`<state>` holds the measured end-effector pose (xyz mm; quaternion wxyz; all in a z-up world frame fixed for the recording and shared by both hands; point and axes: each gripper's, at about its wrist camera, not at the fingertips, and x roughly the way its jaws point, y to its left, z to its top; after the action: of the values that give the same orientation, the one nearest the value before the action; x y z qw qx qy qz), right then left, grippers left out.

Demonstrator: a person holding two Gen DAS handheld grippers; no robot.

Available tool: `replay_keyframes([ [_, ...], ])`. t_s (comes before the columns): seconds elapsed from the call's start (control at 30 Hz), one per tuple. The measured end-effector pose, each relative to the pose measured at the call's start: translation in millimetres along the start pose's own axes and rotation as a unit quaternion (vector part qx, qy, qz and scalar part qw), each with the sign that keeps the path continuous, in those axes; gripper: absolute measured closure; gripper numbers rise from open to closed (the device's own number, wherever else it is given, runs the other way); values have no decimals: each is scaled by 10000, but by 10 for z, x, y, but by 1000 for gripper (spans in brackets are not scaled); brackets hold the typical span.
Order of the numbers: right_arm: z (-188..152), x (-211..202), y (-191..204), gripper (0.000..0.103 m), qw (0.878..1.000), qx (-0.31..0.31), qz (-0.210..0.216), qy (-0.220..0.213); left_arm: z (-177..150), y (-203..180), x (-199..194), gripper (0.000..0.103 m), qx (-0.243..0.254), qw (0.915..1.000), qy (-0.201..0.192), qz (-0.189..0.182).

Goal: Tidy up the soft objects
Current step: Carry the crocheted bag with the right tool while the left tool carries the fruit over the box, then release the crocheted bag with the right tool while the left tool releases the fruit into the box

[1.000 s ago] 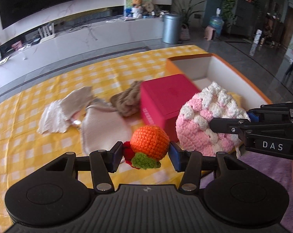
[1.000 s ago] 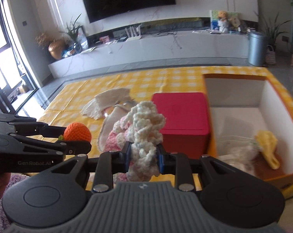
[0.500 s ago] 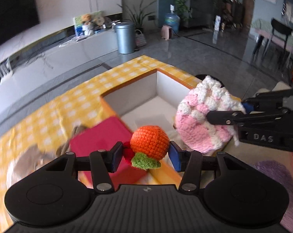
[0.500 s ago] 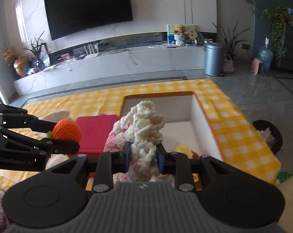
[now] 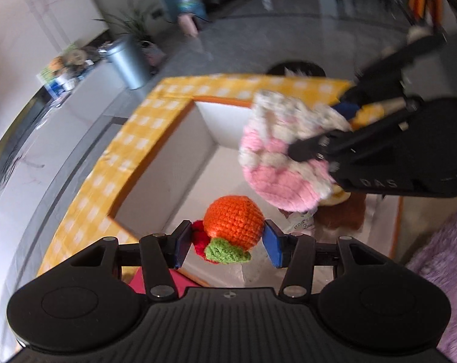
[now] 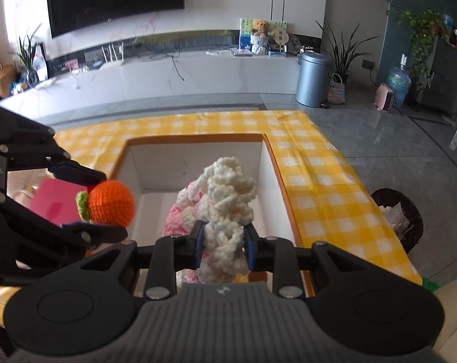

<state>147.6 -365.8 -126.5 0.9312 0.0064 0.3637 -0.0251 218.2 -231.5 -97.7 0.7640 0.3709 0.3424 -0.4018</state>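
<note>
Left tongs [image 5: 226, 243] clamping orange ball [image 5: 233, 221] (over box [image 5: 180, 163])

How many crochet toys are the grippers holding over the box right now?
2. The orange fruit sits in the left gripper; the pink-and-white piece is in the right gripper. Others may lie hidden in the box.

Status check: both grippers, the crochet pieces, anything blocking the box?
Left gripper shut on orange crochet fruit. Right gripper shut on pink-white crochet piece. Both above open box. Nothing blocking.
</note>
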Motion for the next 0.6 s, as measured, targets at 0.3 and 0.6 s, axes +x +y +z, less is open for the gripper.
replay_keyframes([
  [0.3,41,498,-48,76,9992,-197,-299,185,-31,-29,433,45,456,9987,241,53],
  [0.6,-64,760,37,72,9962,-487,-400,602,-101,-92,525,39,556,9978,370,23],
])
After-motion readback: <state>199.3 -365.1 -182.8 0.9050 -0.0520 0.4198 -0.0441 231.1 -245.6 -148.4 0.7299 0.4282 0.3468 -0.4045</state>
